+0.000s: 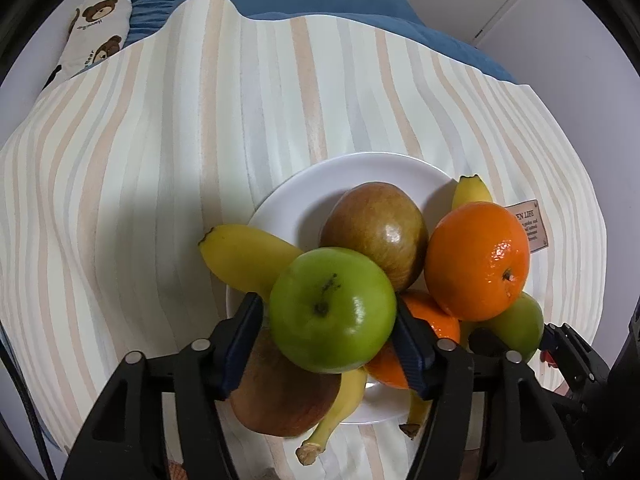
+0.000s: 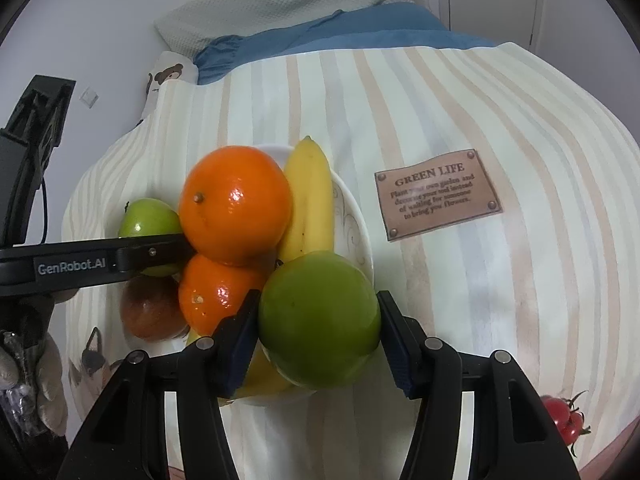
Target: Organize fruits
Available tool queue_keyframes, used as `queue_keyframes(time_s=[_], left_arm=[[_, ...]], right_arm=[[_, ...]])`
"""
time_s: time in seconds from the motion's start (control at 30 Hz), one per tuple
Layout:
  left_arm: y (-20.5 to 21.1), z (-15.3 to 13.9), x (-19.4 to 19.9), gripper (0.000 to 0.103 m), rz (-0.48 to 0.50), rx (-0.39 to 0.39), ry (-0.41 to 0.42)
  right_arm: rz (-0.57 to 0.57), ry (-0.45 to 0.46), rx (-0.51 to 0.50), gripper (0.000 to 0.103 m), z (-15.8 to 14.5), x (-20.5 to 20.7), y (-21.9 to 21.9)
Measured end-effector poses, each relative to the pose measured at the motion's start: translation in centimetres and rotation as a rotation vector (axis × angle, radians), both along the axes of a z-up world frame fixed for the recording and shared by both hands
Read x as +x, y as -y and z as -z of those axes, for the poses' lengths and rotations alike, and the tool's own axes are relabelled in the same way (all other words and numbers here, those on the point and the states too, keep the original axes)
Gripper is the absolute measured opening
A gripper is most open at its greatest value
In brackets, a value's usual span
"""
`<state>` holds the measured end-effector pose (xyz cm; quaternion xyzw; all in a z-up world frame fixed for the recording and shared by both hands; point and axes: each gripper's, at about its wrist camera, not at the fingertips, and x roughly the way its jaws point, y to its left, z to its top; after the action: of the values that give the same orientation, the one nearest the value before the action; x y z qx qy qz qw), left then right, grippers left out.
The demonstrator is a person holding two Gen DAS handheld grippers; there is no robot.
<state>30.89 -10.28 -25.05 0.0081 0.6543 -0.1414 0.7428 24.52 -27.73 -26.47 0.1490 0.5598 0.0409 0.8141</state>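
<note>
Two green apples are gripped at once: one [image 1: 332,310] by the left claw [image 1: 326,344], the other [image 2: 319,319] by the right claw [image 2: 316,340], both at the white plate's [image 1: 304,188] near edge. Oranges [image 1: 478,260] stacked alongside could be dislodged.

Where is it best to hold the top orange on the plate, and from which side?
Probably grip the top orange across its widest middle, coming from above. It sits highest on the pile, while a banana and another orange crowd its lower sides.
</note>
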Motion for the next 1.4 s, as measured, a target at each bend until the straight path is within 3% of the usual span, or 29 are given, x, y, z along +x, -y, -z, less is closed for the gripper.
queue_keyframes(time_s=[0.07, 0.2, 0.47, 0.57, 0.67, 0.83, 1.0, 1.4], left_arm=[[-0.2, -0.1, 0.0, 0.077, -0.007, -0.004, 0.006], [-0.3, -0.3, -0.4, 0.085, -0.011, -0.001, 0.024], [-0.5, -0.7, -1.1, 0.087, -0.006, 0.016, 0.054], [-0.2, -0.9, -1.1, 0.097, -0.002, 0.033, 0.066], [0.0, -1.2, -1.2, 0.098, -0.003, 0.041, 0.084], [0.1, -1.8, -1.3, 0.098, -0.005, 0.045, 0.106], [-0.1, -2.6, -1.6, 0.098, -0.009, 0.052, 0.137], [-1.7, -7.1, -6.3, 0.098, -0.069, 0.076, 0.27]], right_arm=[[0.006, -0.005, 0.009, 0.059, 0.3, 0.0, 0.2], [0.013, 0.0, 0.014, 0.06, 0.6, -0.4, 0.6], [0.015, 0.009, 0.005, 0.06, 0.6, -0.5, 0.3], [0.017, 0.009, 0.014, 0.062, 0.5, -0.5, 0.4], [0.013, 0.02, 0.015, 0.077, 0.1, -0.4, 0.2], [-0.001, 0.03, 0.011, 0.081, -0.5, -0.3, -0.3], [-0.002, 0.023, -0.008, 0.096, -1.1, -0.5, -0.5], [-0.01, 0.036, -0.139, 0.1, -5.5, -3.1, -1.6]])
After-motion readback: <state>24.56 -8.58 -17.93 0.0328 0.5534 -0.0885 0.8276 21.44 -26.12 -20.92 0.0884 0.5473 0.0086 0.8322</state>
